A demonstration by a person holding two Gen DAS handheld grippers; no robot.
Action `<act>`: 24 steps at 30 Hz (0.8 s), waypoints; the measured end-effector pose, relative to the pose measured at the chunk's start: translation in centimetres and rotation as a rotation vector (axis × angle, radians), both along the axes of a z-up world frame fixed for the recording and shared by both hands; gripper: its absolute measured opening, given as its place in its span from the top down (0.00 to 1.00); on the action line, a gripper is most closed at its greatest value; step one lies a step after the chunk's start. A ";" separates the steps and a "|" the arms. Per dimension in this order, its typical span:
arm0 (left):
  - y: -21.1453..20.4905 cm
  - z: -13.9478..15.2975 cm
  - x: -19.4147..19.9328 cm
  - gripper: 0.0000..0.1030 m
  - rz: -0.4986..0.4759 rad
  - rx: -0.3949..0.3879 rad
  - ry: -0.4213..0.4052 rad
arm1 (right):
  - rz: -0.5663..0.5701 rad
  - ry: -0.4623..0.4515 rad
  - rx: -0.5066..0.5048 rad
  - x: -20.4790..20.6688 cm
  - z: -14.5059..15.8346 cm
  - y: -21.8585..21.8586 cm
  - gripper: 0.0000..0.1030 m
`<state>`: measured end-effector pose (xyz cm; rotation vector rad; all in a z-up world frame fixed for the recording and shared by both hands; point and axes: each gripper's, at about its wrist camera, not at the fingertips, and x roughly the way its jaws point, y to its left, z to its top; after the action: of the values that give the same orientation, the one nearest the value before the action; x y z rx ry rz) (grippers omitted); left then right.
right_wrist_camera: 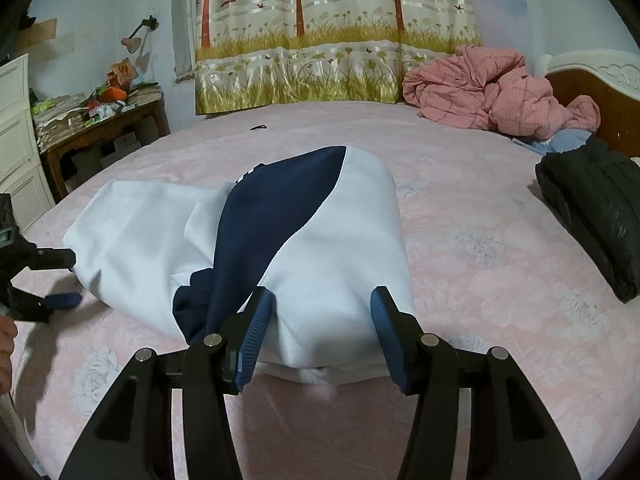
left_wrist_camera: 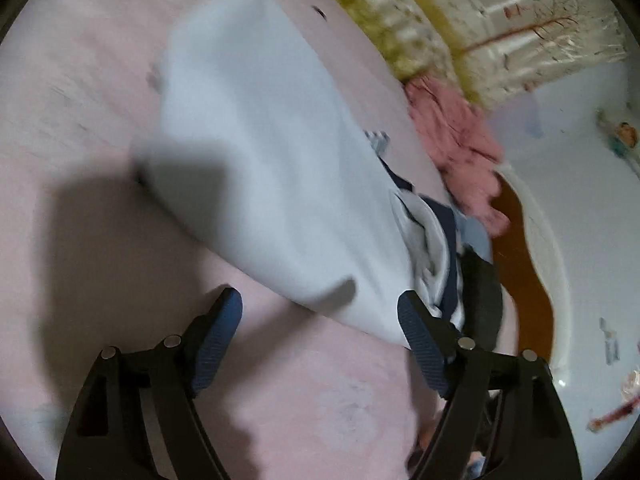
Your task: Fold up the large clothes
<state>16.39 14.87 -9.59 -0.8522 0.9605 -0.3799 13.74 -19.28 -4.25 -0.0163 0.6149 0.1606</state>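
From the left wrist, the left tongs (left_wrist_camera: 320, 316) stand wide apart, gripping nothing, over the near edge of the white-and-navy jacket (left_wrist_camera: 260, 140) on the pink bed (left_wrist_camera: 80, 60).

From the right wrist, the right tongs (right_wrist_camera: 320, 312) stand half apart astride the jacket's (right_wrist_camera: 340, 248) near fold; whether they pinch it I cannot tell. A black coat (right_wrist_camera: 592, 212) lies far right.

Bedspread: pink floral bedspread (right_wrist_camera: 480, 264), covering the bed.
Quilt: pink quilt (right_wrist_camera: 500, 92), crumpled by the headboard (right_wrist_camera: 592, 92).
Curtain: tree-and-birdcage curtain (right_wrist_camera: 332, 36).
Desk: cluttered wooden desk (right_wrist_camera: 100, 132), left.
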 end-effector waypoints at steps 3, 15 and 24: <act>-0.9 -0.2 0.9 0.23 0.050 0.009 -0.056 | 0.000 0.000 0.000 0.1 0.0 -0.1 0.46; 2.4 -1.7 4.5 0.62 0.191 0.045 -0.080 | 0.000 0.000 0.002 0.0 -0.1 0.0 0.46; 2.6 -0.9 5.6 0.40 0.244 0.204 -0.129 | -0.001 -0.002 -0.004 0.0 0.0 0.3 0.46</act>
<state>22.02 17.43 -10.48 -0.7387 0.7515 -0.1229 13.70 -19.00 -4.30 -0.0198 0.6136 0.1586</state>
